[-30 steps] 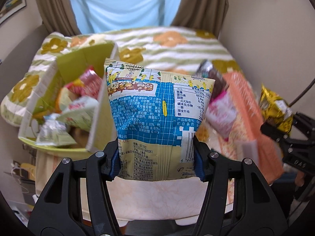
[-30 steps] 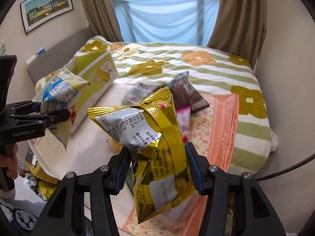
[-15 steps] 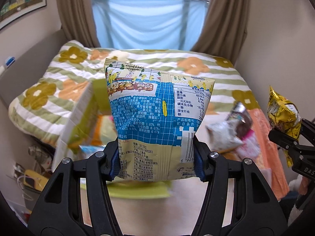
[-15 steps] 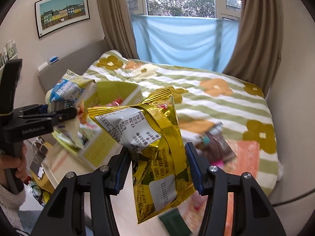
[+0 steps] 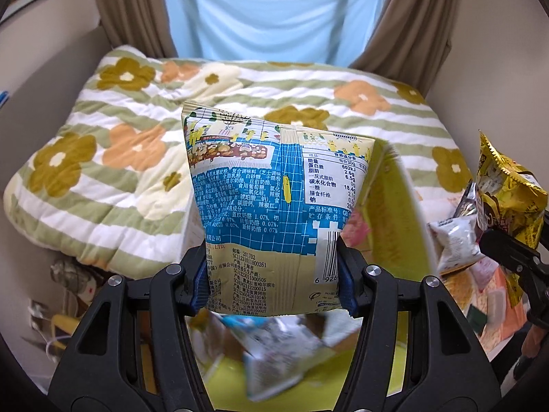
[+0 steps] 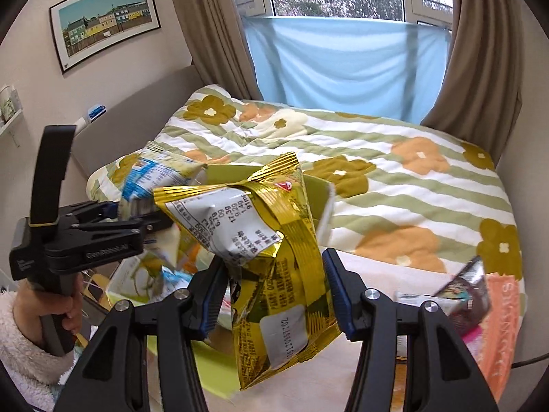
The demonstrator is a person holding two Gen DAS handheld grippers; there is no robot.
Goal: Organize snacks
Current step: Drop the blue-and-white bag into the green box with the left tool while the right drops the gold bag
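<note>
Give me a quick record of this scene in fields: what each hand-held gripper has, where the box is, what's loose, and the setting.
left hand-held gripper: shut on blue snack bag, held upright
right hand-held gripper: shut on gold snack bag, crumpled
box: yellow-green box, open, below and behind the blue snack bag, packets inside
loose snacks: white packet and dark packet lying right of the box
setting: bed with flowered quilt, blue cloth over window
</note>
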